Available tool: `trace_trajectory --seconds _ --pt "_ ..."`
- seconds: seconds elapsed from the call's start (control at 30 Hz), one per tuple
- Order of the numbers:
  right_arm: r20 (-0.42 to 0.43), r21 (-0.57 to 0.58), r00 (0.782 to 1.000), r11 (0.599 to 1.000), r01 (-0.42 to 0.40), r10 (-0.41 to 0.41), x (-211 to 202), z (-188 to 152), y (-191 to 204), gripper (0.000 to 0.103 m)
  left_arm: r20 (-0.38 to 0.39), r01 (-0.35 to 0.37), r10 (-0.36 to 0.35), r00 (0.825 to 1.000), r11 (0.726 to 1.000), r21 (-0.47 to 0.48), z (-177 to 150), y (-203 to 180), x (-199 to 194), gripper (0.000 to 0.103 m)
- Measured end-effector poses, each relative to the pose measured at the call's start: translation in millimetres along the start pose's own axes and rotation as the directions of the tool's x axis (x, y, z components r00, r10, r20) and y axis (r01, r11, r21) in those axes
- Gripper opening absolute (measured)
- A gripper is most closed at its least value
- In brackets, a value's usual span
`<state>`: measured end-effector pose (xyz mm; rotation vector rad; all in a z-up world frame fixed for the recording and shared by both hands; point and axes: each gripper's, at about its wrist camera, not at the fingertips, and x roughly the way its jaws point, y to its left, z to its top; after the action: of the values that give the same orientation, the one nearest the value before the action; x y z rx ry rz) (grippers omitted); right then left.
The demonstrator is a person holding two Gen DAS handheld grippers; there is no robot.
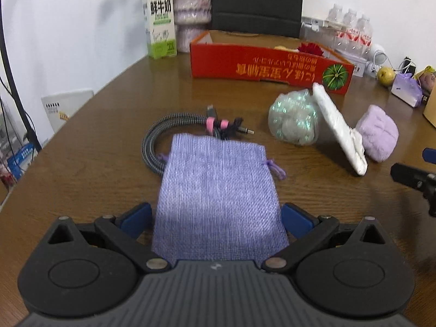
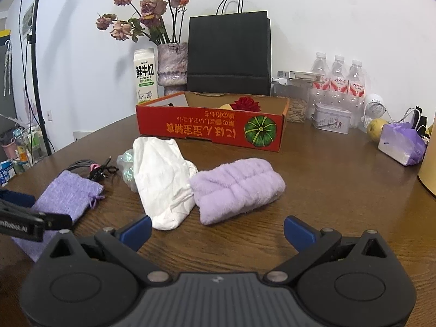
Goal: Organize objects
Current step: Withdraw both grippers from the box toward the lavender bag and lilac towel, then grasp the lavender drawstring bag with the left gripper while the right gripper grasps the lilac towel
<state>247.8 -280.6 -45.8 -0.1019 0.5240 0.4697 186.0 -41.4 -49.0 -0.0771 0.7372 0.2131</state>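
A flat purple drawstring pouch (image 1: 218,199) lies on the wooden table between the spread fingers of my left gripper (image 1: 216,218), which is open around its near end. It also shows in the right wrist view (image 2: 65,193). Behind it lies a coiled striped cable (image 1: 174,128) with pink ties. To the right sit an iridescent bundle (image 1: 293,121), a white cloth bag (image 2: 160,179) and a folded lilac towel (image 2: 235,188). My right gripper (image 2: 218,229) is open and empty, just in front of the towel and white bag. A red cardboard box (image 2: 212,128) stands behind.
A milk carton (image 2: 145,76), a vase of dried roses (image 2: 173,65) and a black paper bag (image 2: 229,54) stand along the back wall. Water bottles (image 2: 338,81), a tin (image 2: 331,118), a yellow fruit (image 2: 374,129) and a small purple gift bag (image 2: 403,144) are at the right.
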Motion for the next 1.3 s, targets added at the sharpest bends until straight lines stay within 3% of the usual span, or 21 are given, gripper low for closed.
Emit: trace_trajectory --seconds 0.23,0.53,0.63,0.77,0.83,1.0,1.3 --pt "0.003 0.024 1.0 1.0 -0.009 0.009 -1 -1 -4 0.103 0.053 -0.012 0.012 0.998 1.0 -0.003 -8 -3 1 0.103" --pt "-0.01 0.038 1.0 0.999 -0.007 0.008 2 -1 -5 0.103 0.056 -0.007 0.007 0.998 1.0 0.003 -8 -5 -1 0.102" --pt "-0.015 0.044 1.0 0.999 -0.005 0.006 2 -1 -6 0.103 0.082 0.005 -0.006 0.997 1.0 0.015 -10 -8 -5 0.087" --pt "-0.025 0.05 1.0 0.999 -0.002 0.003 4 -1 -7 0.103 0.135 0.009 -0.012 0.991 1.0 0.022 -17 -16 -15 0.039" --pt "-0.03 0.054 1.0 0.999 0.001 0.0 5 -1 -8 0.103 0.142 0.024 -0.027 0.99 0.999 0.027 -18 -18 -16 0.029" --pt "-0.036 0.062 0.999 0.998 0.01 -0.007 6 -2 -9 0.103 0.15 0.057 -0.058 0.987 0.998 0.008 -17 -13 -21 0.019" --pt "-0.036 0.038 0.999 0.999 0.026 -0.025 6 -2 -3 0.103 0.2 0.111 -0.102 0.974 0.993 -0.035 -5 2 -38 0.018"
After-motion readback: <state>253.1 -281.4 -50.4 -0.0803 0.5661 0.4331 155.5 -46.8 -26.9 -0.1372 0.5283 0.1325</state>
